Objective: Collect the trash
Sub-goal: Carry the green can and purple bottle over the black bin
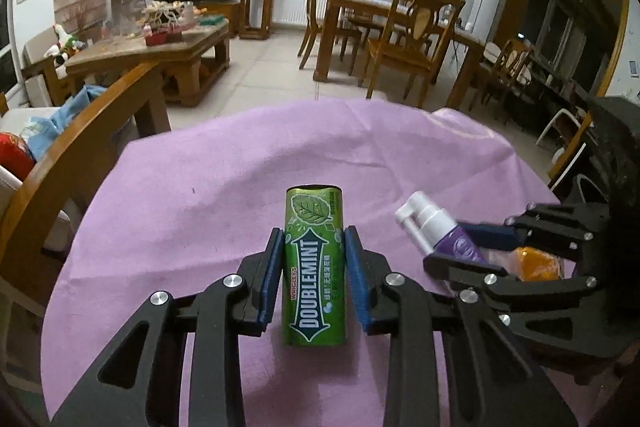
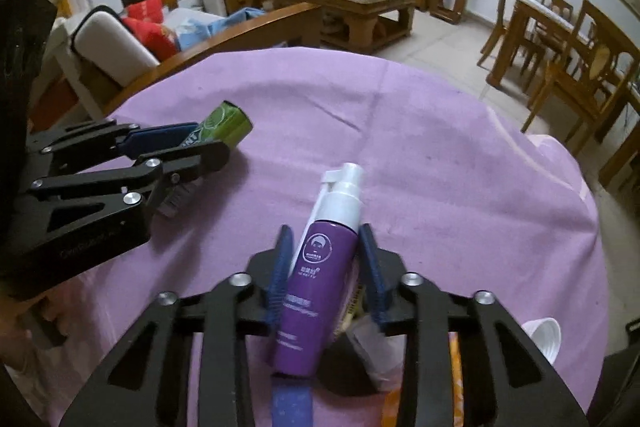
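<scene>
My left gripper [image 1: 314, 275] is shut on a green Doublemint gum can [image 1: 314, 267], its blue pads against both sides, over the purple tablecloth [image 1: 220, 187]. The can also shows in the right wrist view [image 2: 224, 125], tilted in the left gripper [image 2: 192, 143]. My right gripper [image 2: 326, 267] is shut on a purple spray bottle with a white pump top [image 2: 320, 267]. It shows in the left wrist view [image 1: 440, 231], held by the right gripper [image 1: 472, 243].
Under the right gripper lie an orange wrapper [image 1: 536, 263], a dark object [image 2: 352, 367] and a small white plastic cup [image 2: 544, 337]. A wooden sofa arm [image 1: 80, 147] stands left of the table. A coffee table [image 1: 160, 51] and dining chairs [image 1: 408, 43] stand beyond.
</scene>
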